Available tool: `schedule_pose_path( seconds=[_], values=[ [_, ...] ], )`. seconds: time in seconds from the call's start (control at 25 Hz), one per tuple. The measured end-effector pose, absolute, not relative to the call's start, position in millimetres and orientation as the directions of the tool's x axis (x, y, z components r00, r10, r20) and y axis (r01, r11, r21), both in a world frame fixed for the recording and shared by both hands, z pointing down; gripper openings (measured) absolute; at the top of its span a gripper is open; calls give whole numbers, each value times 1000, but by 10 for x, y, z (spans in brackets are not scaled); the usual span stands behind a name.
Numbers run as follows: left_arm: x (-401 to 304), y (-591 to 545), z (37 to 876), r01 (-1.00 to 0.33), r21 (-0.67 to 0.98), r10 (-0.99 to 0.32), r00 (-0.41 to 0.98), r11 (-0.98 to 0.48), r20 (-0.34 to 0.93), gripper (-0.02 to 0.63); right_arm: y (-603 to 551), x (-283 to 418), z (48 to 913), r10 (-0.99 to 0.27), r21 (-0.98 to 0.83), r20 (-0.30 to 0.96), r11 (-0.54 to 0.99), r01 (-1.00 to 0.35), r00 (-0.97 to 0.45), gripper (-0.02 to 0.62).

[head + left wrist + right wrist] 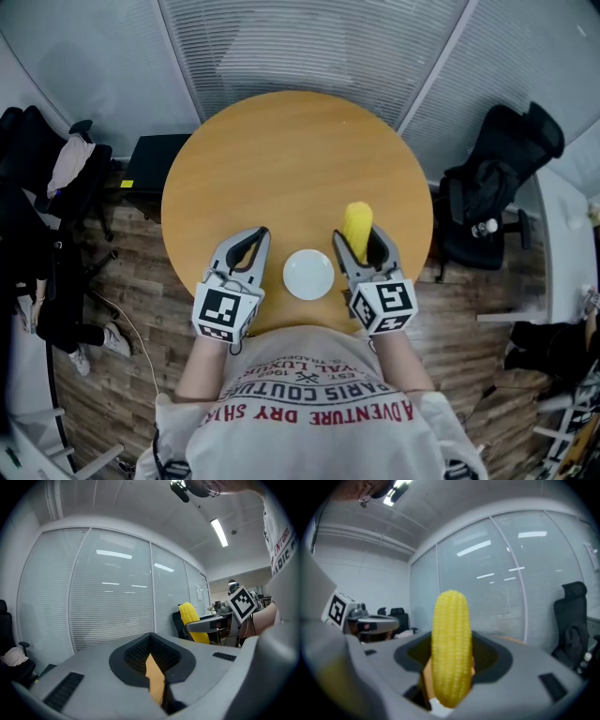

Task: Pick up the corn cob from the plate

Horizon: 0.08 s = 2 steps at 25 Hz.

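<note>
A yellow corn cob (357,226) (451,648) stands upright between the jaws of my right gripper (360,249) (450,667), which is shut on it, to the right of the plate. The cob also shows far off in the left gripper view as the corn cob (191,618). The small white plate (308,274) lies bare on the round wooden table (281,159), near its front edge. My left gripper (249,253) (154,681) hangs left of the plate, its jaws closed together with nothing between them.
Black office chairs stand at the right (497,187) and at the left (47,178) of the table. A dark box (150,161) sits on the floor at the table's left. Blind-covered glass walls (309,47) run behind.
</note>
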<state>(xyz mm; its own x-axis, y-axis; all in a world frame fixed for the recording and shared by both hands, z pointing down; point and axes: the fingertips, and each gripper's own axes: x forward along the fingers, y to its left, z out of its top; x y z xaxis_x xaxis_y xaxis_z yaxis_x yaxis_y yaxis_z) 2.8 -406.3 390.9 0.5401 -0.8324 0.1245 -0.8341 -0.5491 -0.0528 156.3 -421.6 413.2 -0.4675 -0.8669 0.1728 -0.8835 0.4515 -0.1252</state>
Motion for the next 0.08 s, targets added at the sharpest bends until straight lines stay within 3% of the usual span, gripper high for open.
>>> schedule_pose_path(
  seconds=[0.08],
  values=[
    [8, -4062, 3908, -836, -49, -834, 537, -546, 123, 33, -4214, 1548, 4129, -868, -122, 169, 452, -883, -468, 268]
  ],
)
